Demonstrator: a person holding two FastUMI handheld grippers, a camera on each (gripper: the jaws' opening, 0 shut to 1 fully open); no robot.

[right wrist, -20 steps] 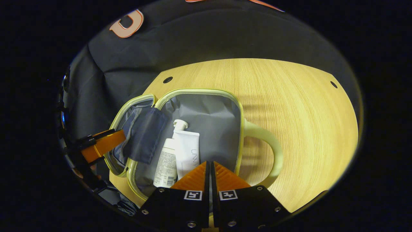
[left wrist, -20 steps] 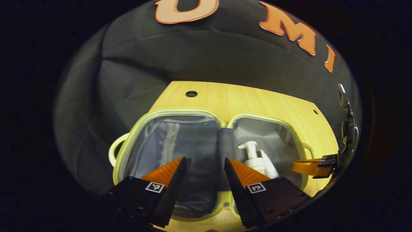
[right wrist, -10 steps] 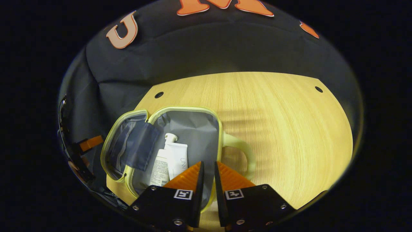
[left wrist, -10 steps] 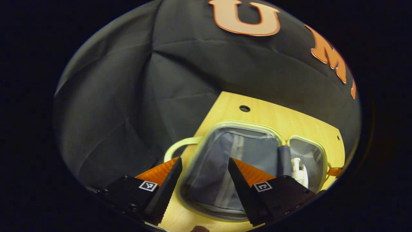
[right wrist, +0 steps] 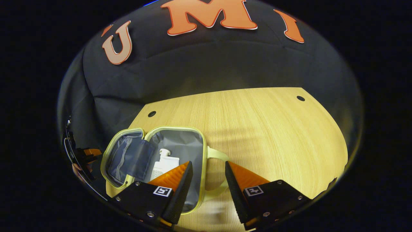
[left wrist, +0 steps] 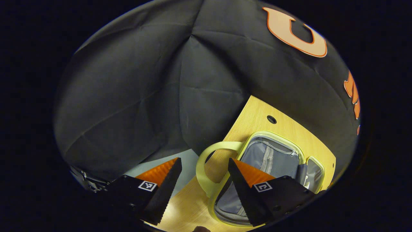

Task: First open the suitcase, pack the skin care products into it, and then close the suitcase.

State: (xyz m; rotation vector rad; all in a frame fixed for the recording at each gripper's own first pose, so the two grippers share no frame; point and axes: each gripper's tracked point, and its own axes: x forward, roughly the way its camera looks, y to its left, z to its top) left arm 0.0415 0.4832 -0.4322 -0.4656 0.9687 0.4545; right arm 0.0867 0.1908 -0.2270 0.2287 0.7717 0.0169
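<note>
Two halves make up the pale yellow-green zip-around suitcase with grey fabric lining (right wrist: 193, 151), which lies opened flat on the light wood-grain worktop (right wrist: 273, 129), toward its left end in the right gripper view. Left half: shallow, lined in grey, with a zipped inner panel and a dark blue-grey fabric flap (right wrist: 141, 159) folded across the hinge line. Right half: deeper tray, grey lining, holding a white pump bottle (right wrist: 164, 154) and a white squeeze tube (right wrist: 169, 162) side by side; both lie flat, long axes running front to back, the pump head toward the far rim. Their lower ends are hidden behind a finger. Each half carries a curved loop handle of the same yellow-green on its outer long side; the right handle (right wrist: 217, 154) arcs out over bare worktop.

In the left gripper view the suitcase (left wrist: 273, 158) sits at the worktop's (left wrist: 257, 119) near left corner, its long axis running away to the right, with the left handle (left wrist: 206, 158) reaching to the worktop edge.

Left gripper (left wrist: 204, 164): fingers spread wide, gripping nothing, poised either side of the left handle, not touching it. Right gripper (right wrist: 208, 167): fingers parted, gripping nothing, hovering on either side of the right half's outer rim and handle. The other gripper's tip (right wrist: 91, 151) shows at the far left edge of the right gripper view.
</note>
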